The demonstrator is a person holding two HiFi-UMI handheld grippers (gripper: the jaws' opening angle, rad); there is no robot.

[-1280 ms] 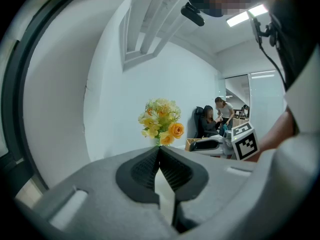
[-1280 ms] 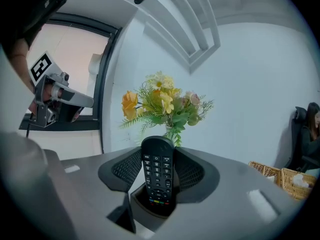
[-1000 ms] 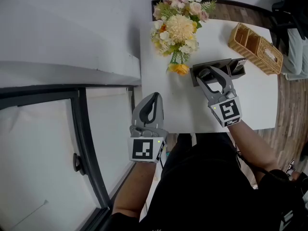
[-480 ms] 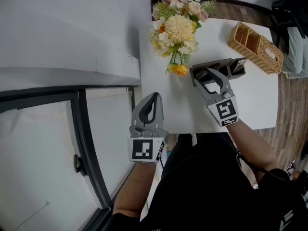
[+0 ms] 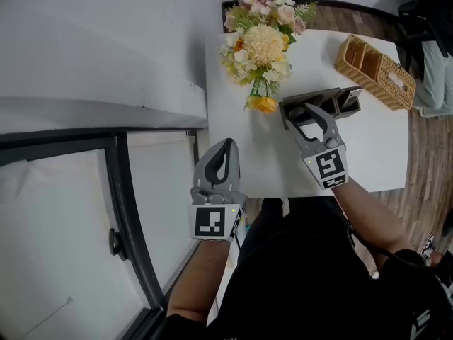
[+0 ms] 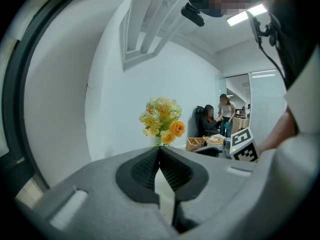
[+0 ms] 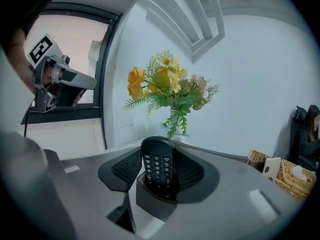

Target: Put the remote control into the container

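The left gripper (image 5: 225, 142) idles at the worktop's (image 5: 269, 163) near edge, jaws closed on nothing, while farther out the right gripper's (image 7: 159, 156) jaws seemingly clamp the remote control (image 7: 158, 166) upright, steadying its foot inside the grey container (image 7: 152, 204).

One remote (image 7: 158, 166), one container (image 7: 152, 202), one bouquet (image 5: 260, 44), seemingly one basket (image 5: 376, 82)

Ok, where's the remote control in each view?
Right gripper view: remote control, centre, upright in the container, gripped by the right tool.
Head view: right of centre, largely hidden under that tool's tips.
Left gripper view: cannot be made out.
Shared landmark: the flower bouquet.
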